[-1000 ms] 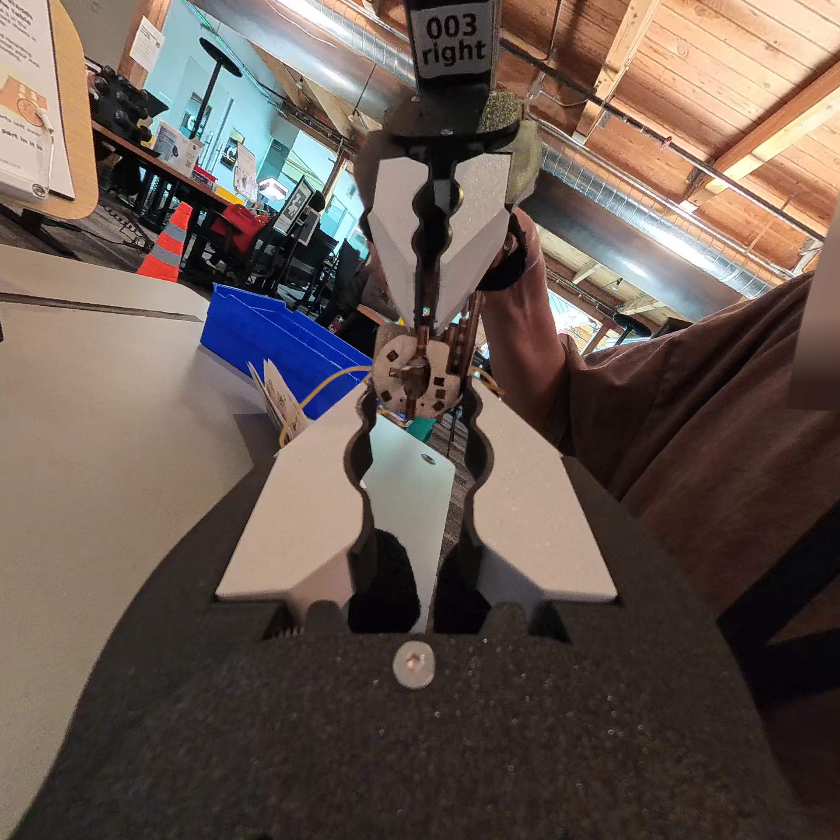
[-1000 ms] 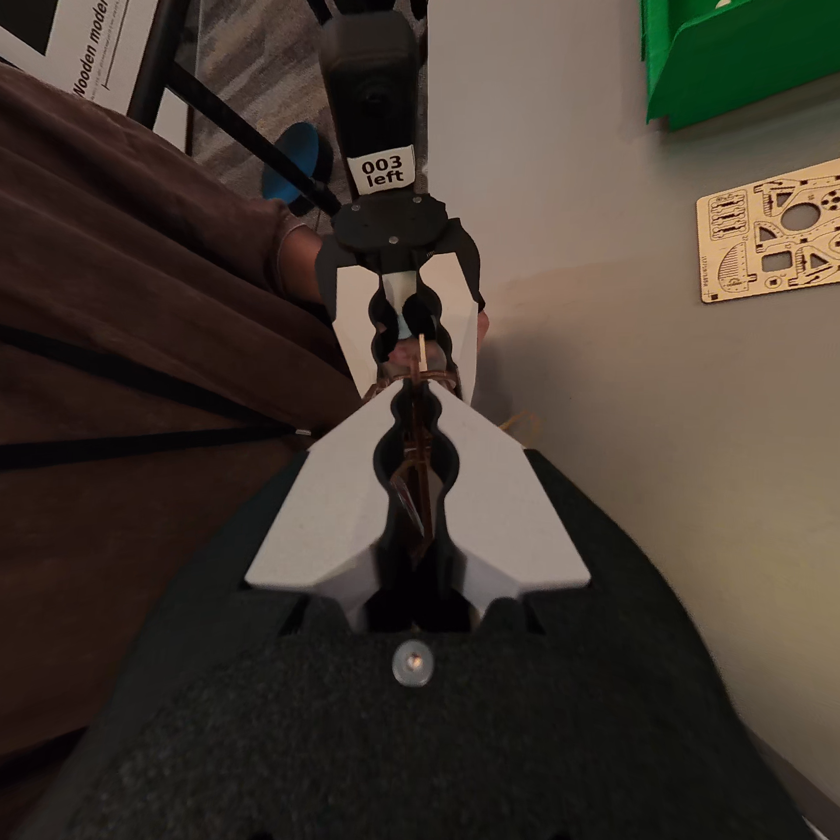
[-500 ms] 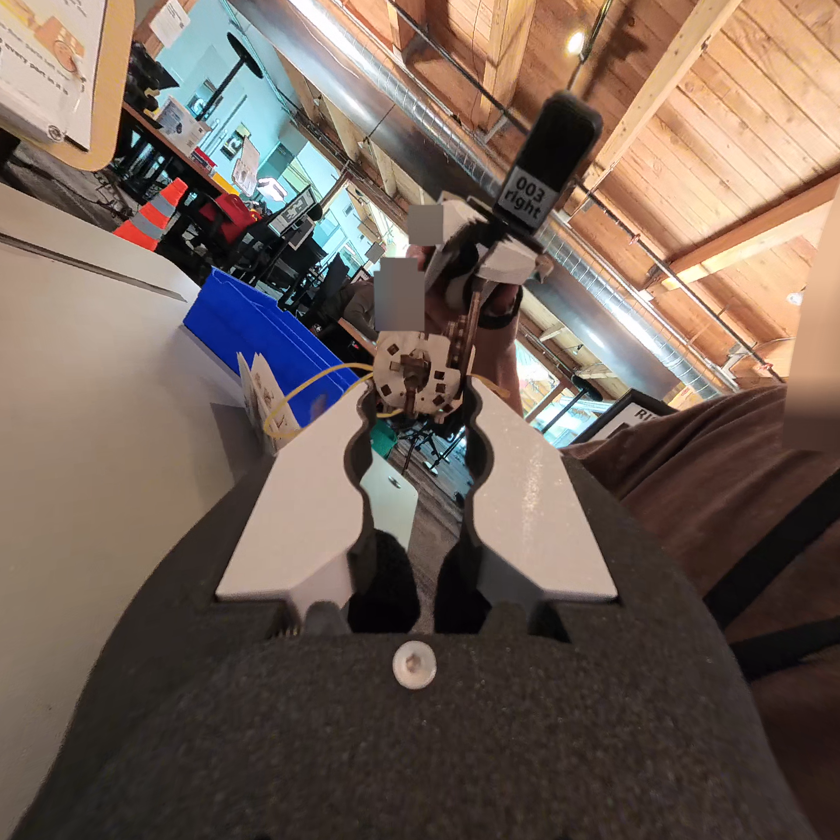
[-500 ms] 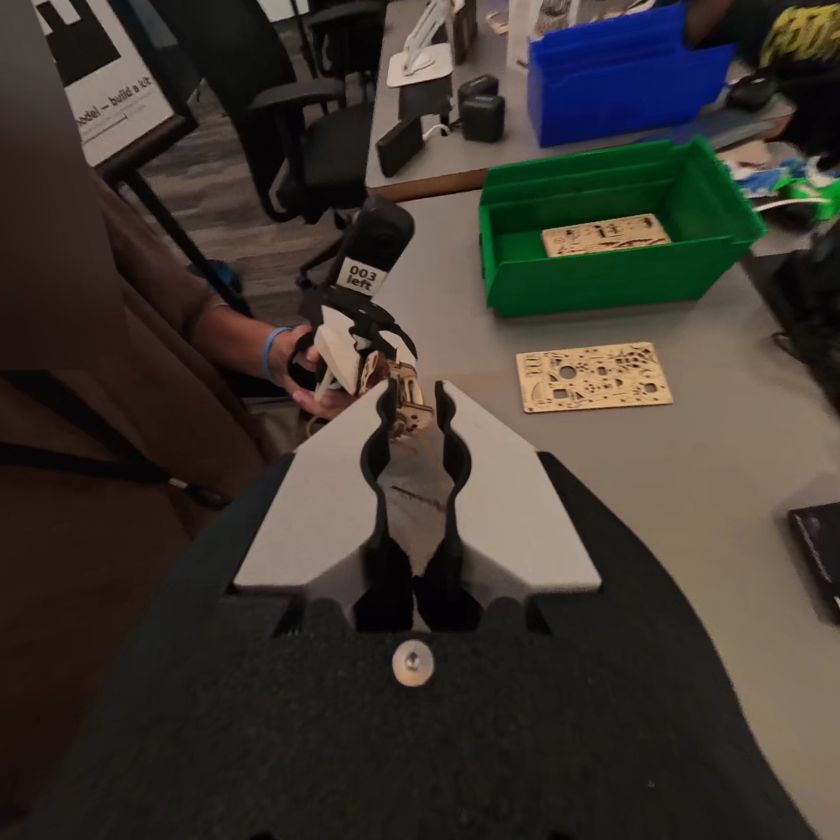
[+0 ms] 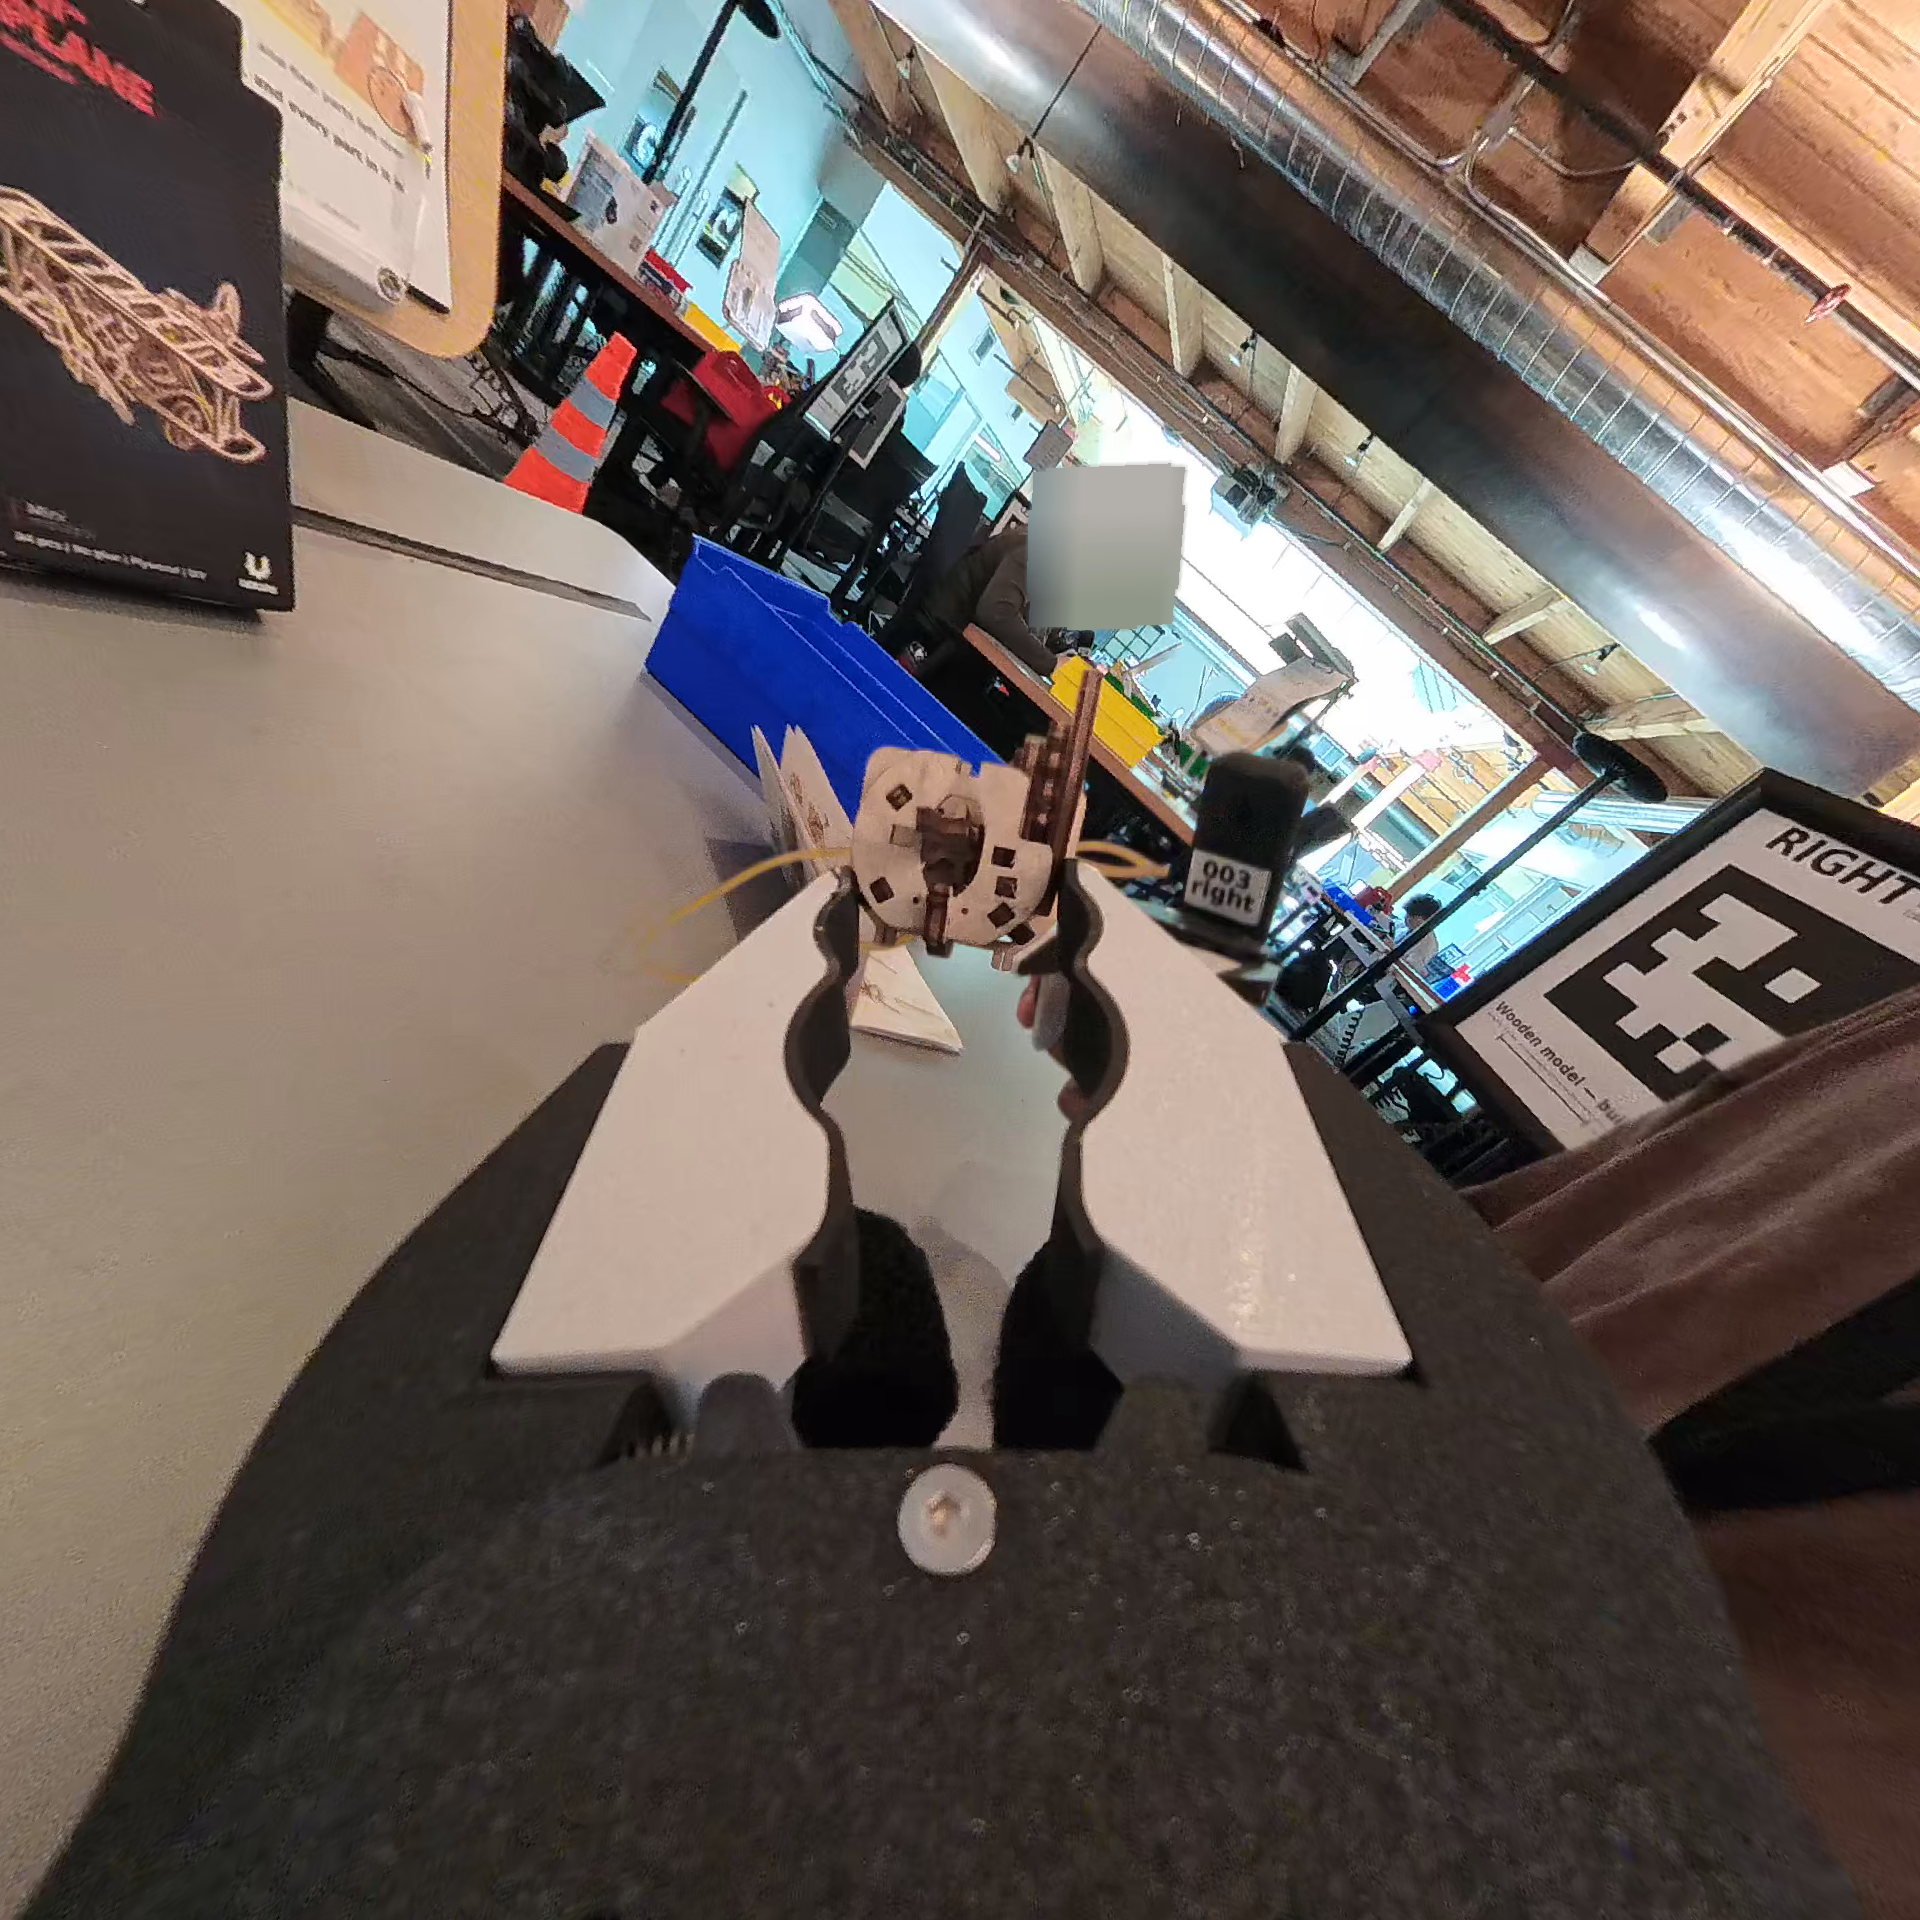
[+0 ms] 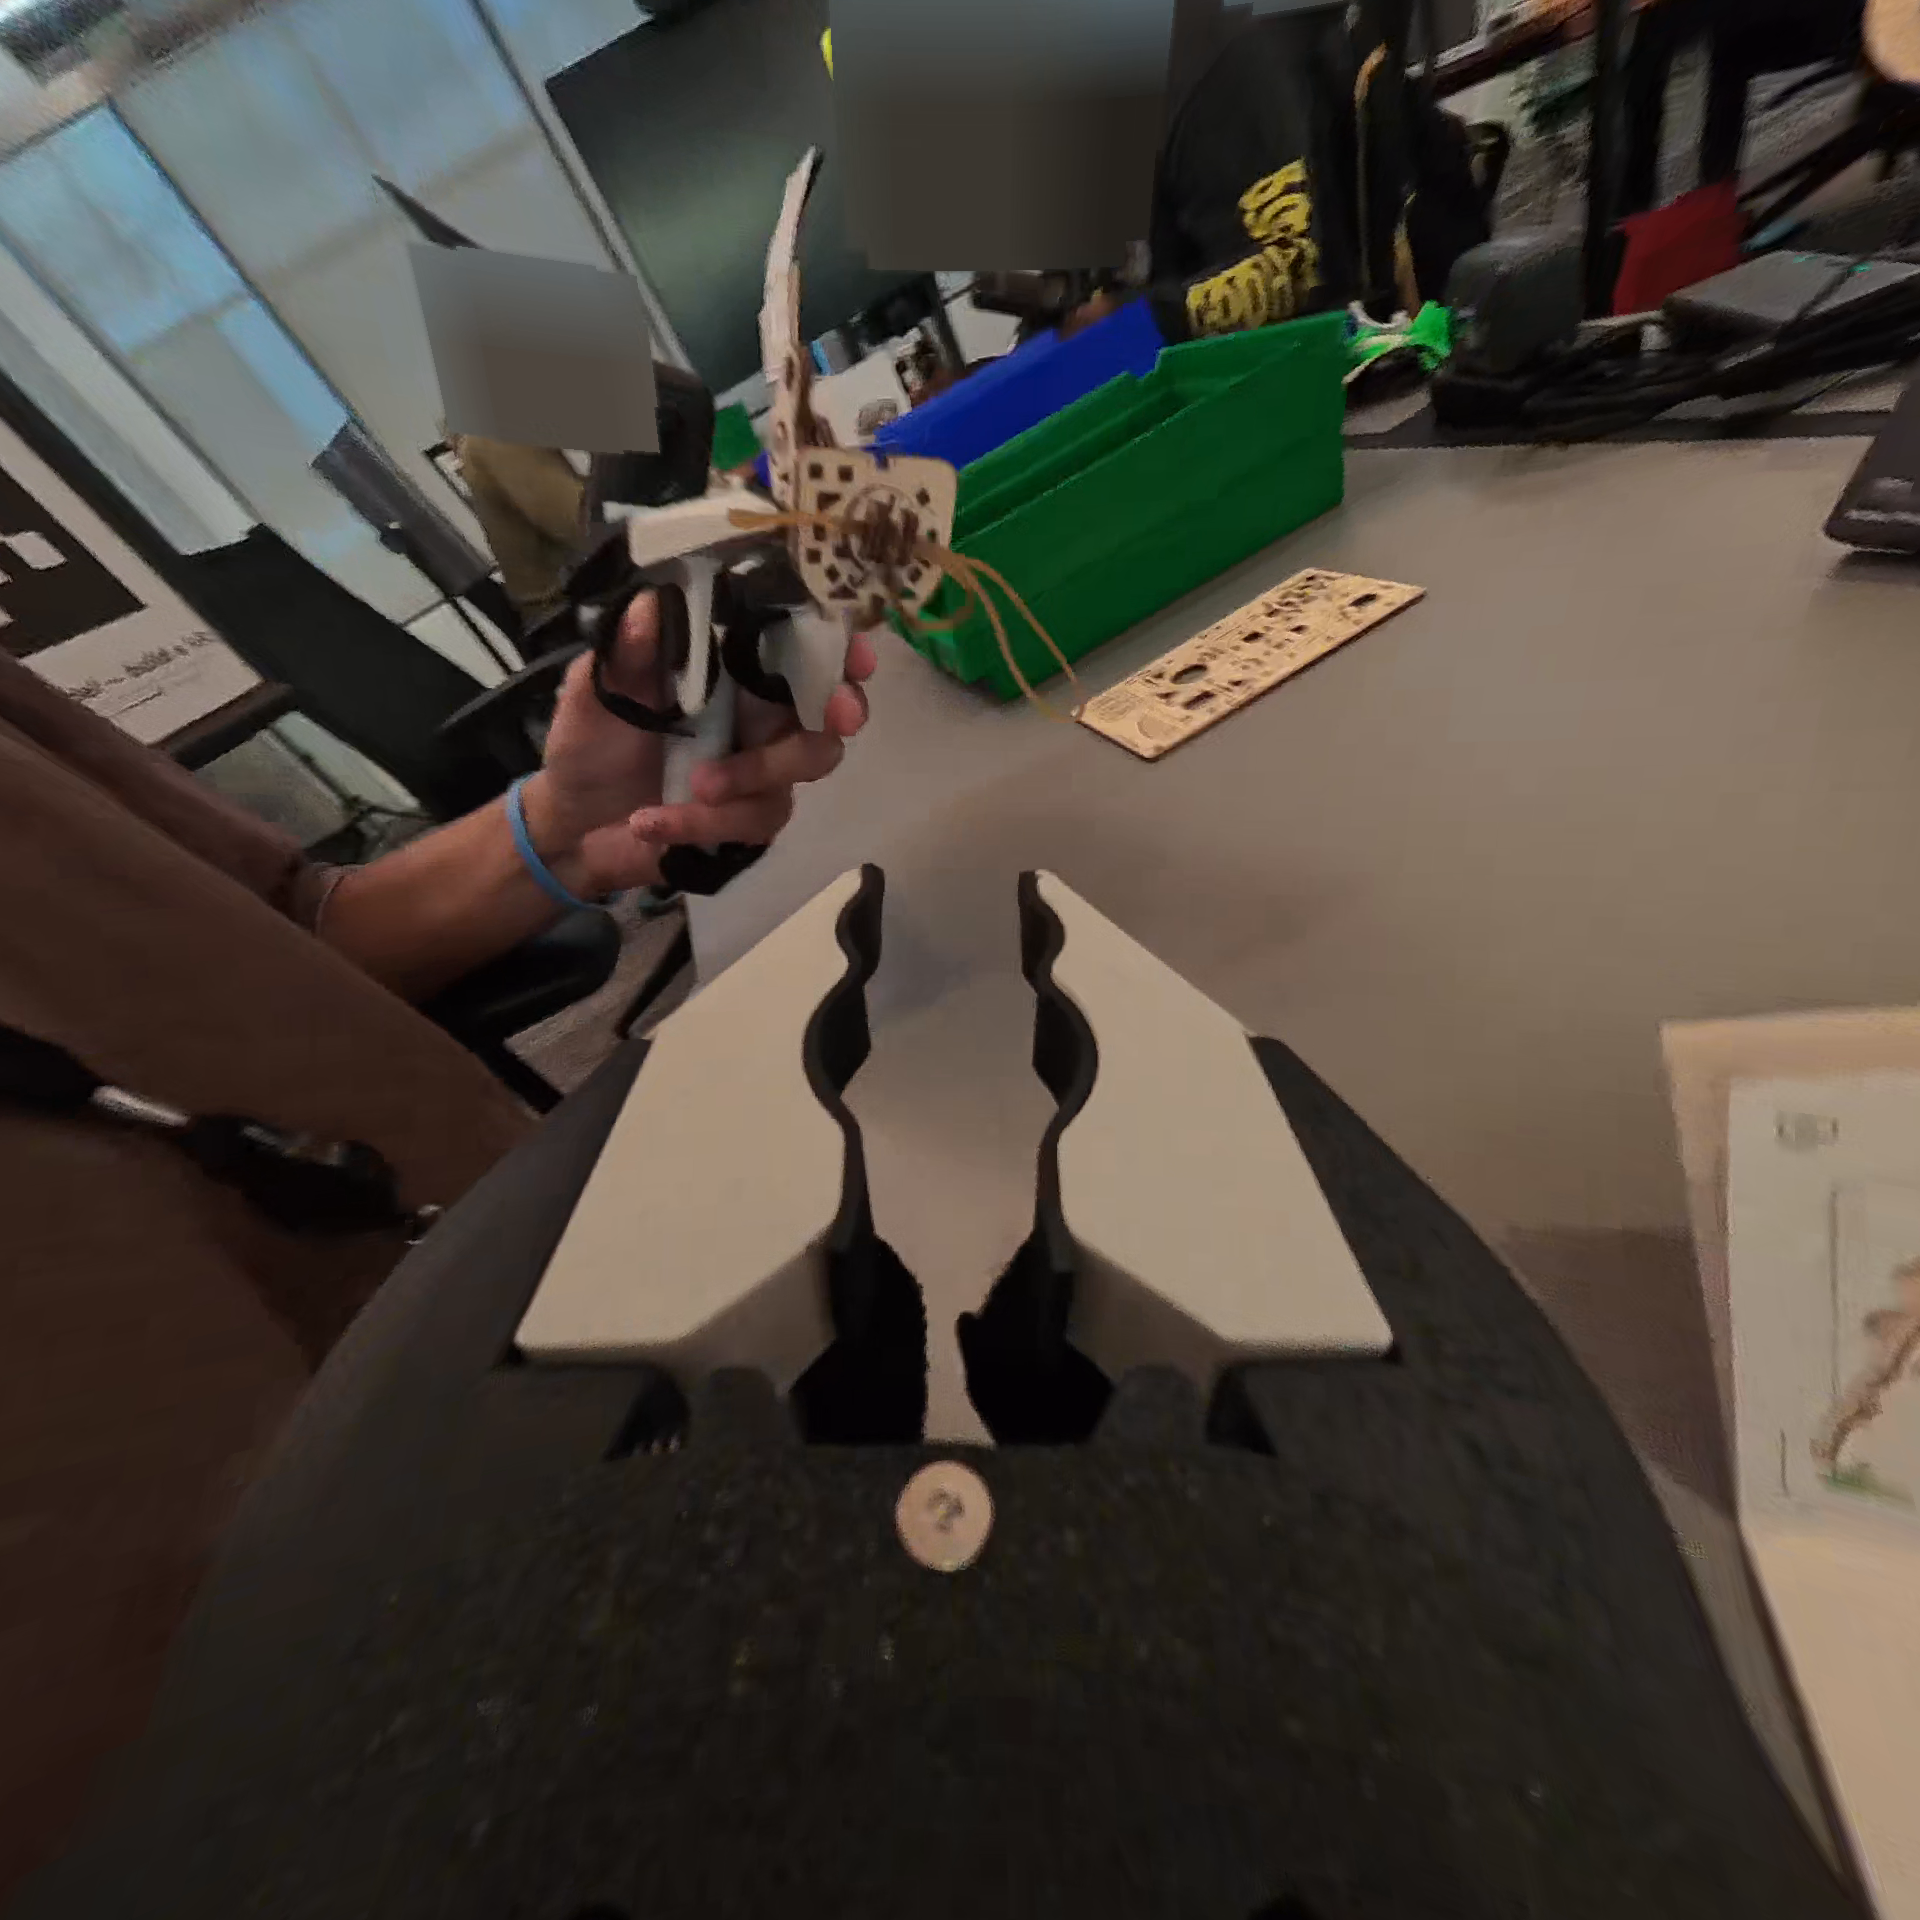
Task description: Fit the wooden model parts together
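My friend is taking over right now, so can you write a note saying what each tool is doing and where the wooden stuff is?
Left tool: shut on the wooden model, held up above the table.
Right tool: open and empty, apart from the model.
Wooden sheet: flat on the table, beside the green bin.
Done: some parts are joined, with a string hanging off.
Left: get the next part and fit it on.

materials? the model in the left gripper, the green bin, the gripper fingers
Model: thin laser-cut plywood by the look, pale faces, dark burnt edges and slots; a yellowish cord hangs off it.
Green bin: moulded plastic, uniform colour, slight sheen.
Fingers: matte white rigid shells, probably printed plastic, with black wavy liners, possibly rubber.
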`<state>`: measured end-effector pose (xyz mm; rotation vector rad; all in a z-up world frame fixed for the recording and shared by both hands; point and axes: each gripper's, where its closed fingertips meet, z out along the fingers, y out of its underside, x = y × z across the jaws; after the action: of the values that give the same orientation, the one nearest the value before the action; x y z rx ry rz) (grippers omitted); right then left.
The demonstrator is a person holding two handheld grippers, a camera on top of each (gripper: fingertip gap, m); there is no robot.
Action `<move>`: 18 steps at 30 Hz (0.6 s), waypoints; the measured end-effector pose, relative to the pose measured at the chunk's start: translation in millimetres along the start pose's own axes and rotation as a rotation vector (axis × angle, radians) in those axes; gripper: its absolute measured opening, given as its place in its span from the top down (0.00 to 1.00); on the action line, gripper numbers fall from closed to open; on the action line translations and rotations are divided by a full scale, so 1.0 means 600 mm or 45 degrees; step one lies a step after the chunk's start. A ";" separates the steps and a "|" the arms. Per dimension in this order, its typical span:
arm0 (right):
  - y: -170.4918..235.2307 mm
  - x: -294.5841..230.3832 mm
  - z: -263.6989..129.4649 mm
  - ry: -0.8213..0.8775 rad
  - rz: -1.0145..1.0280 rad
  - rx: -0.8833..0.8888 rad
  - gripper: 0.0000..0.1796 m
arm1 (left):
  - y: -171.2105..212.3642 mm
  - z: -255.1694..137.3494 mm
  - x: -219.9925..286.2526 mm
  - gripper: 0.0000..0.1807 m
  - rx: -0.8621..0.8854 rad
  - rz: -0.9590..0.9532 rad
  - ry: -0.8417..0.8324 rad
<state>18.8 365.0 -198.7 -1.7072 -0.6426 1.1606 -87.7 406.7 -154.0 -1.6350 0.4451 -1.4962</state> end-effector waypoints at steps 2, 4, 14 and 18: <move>0.023 0.005 -0.007 0.031 -0.038 -0.041 0.85 | 0.006 0.003 0.008 0.81 -0.023 0.022 0.010; 0.036 0.019 -0.016 0.078 -0.027 -0.100 0.86 | 0.018 0.007 0.002 0.81 -0.091 0.097 -0.056; 0.005 0.056 -0.046 0.112 0.300 0.044 0.88 | -0.006 0.027 -0.189 0.80 -1.415 0.737 -0.614; 0.013 0.048 -0.079 0.197 0.306 0.046 0.89 | 0.010 0.068 -0.286 0.80 -2.003 0.816 -0.679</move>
<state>72.8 365.6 -212.4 -1.8587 -0.3257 1.1813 -85.9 544.9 -263.5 -2.4511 1.8736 0.0532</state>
